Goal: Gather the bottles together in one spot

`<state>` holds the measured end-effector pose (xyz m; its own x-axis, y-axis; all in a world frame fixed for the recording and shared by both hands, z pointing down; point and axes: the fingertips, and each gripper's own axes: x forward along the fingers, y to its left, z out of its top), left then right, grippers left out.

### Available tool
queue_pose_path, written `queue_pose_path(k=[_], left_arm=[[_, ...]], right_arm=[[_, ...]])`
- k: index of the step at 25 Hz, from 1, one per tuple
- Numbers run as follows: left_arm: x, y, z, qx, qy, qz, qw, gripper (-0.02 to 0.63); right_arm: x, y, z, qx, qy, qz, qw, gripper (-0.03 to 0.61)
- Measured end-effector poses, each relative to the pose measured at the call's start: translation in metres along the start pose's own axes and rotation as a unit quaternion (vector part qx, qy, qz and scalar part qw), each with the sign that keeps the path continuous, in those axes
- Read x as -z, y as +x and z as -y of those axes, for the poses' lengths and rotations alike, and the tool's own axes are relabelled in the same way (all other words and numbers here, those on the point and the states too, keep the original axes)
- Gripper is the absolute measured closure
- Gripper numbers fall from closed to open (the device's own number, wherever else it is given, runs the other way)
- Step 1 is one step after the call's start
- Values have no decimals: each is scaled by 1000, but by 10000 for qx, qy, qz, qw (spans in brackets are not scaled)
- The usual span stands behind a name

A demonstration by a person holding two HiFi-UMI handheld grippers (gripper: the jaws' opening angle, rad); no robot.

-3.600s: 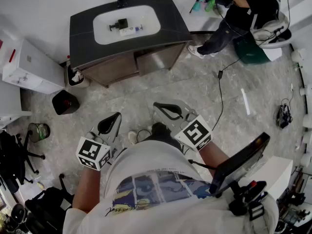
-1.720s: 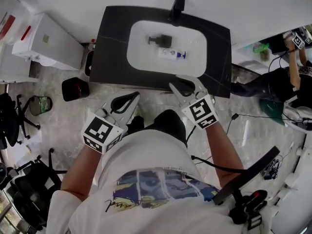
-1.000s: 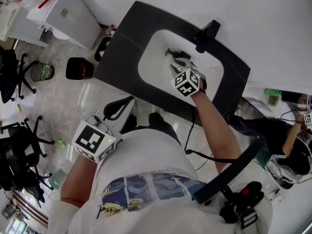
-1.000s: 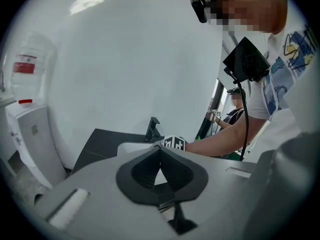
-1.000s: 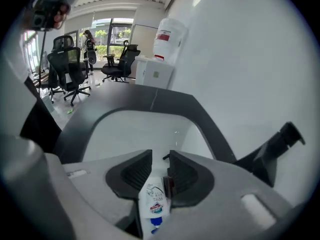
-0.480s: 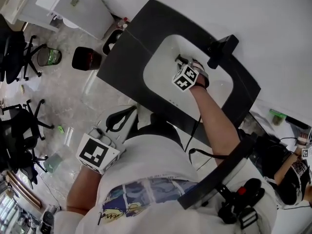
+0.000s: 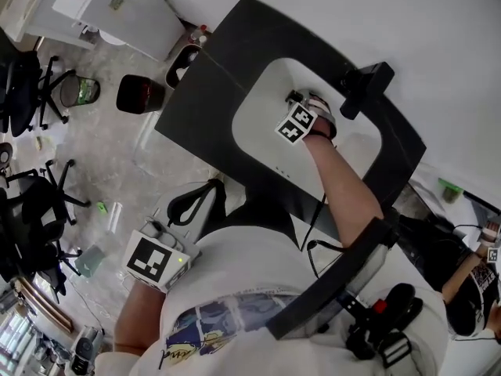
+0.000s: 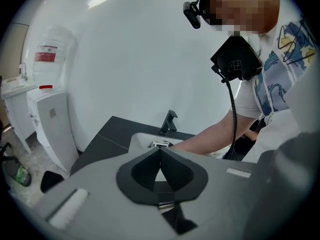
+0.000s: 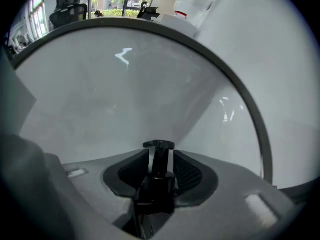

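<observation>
Right claw (image 9: 160,156), jaws just opening, straddles the pump bottle (image 9: 158,181) in the basin (image 9: 125,94) without gripping; closing on the thin neck risks tipping it. Left claw (image 8: 160,151) is clenched, empty.

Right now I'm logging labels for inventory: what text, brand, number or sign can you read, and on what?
No text can be read.
Jug, red label: too blurred.
Cabinet, red tag: too small.
Shirt, print: a scribble, unreadable.
Left cube and right cube: black-and-white square patterns, no words.
</observation>
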<state>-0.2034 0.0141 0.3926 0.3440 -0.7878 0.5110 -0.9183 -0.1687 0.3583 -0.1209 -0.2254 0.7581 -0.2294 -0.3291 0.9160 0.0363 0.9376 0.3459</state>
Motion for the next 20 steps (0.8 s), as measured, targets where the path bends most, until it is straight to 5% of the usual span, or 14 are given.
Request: queue_pose_path(k=[9, 20], left_arm=[[8, 2, -4, 111, -63, -159, 9998, 611], [1, 18, 24, 651, 379, -274, 9968, 611]], right_arm=[[-6, 8, -4, 192, -167, -102, 9996, 477], [-5, -52, -2, 676, 671, 795, 9923, 499]])
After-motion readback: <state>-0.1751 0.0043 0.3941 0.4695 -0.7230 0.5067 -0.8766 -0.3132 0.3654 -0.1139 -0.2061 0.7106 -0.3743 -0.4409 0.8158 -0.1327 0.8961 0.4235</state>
